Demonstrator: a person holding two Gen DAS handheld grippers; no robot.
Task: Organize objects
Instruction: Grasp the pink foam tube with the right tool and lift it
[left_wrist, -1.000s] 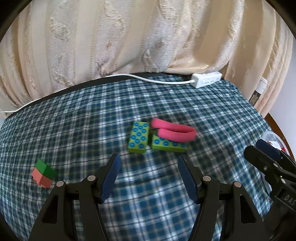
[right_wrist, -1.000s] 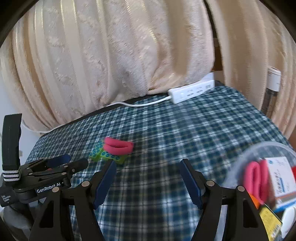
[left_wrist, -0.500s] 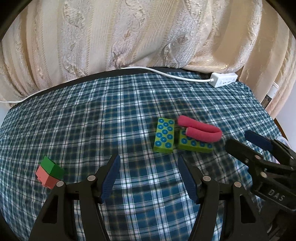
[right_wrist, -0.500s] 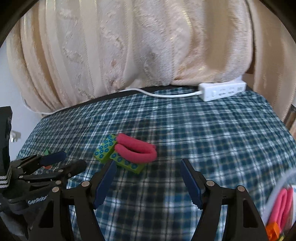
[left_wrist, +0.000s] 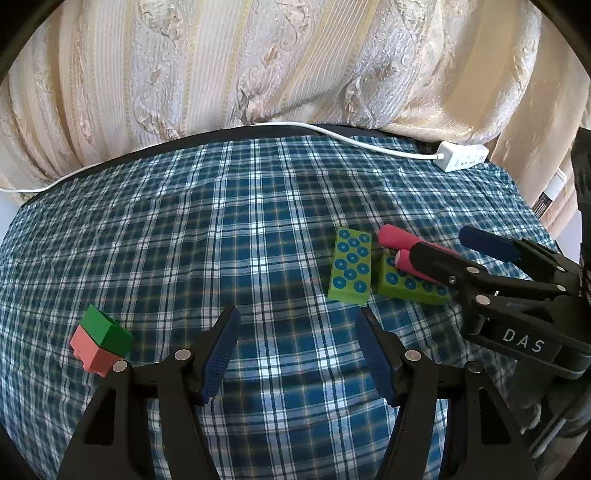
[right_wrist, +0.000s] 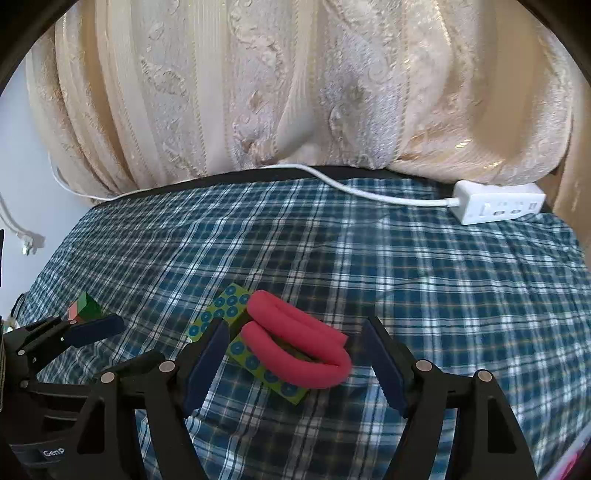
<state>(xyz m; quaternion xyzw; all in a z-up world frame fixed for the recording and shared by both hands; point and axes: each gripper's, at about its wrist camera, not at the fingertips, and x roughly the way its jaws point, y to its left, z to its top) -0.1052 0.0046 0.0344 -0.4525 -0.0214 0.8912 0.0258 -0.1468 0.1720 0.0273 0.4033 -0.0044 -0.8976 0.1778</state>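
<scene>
A pink U-shaped foam piece lies on a green studded brick; a second green studded brick lies beside it. My right gripper is open with its fingers either side of the pink piece, close above it. In the left wrist view the pink piece and both green bricks sit right of centre, with my right gripper over them. A green-on-red block stack lies at the left. My left gripper is open and empty above the cloth.
A blue plaid cloth covers the table. A white power strip with its cable lies at the back edge, in front of a cream curtain. The table's left edge drops off near a wall plug.
My right gripper has swung left from the container and come down around the pink piece. My left gripper has shifted left, so the bricks now sit to its right.
</scene>
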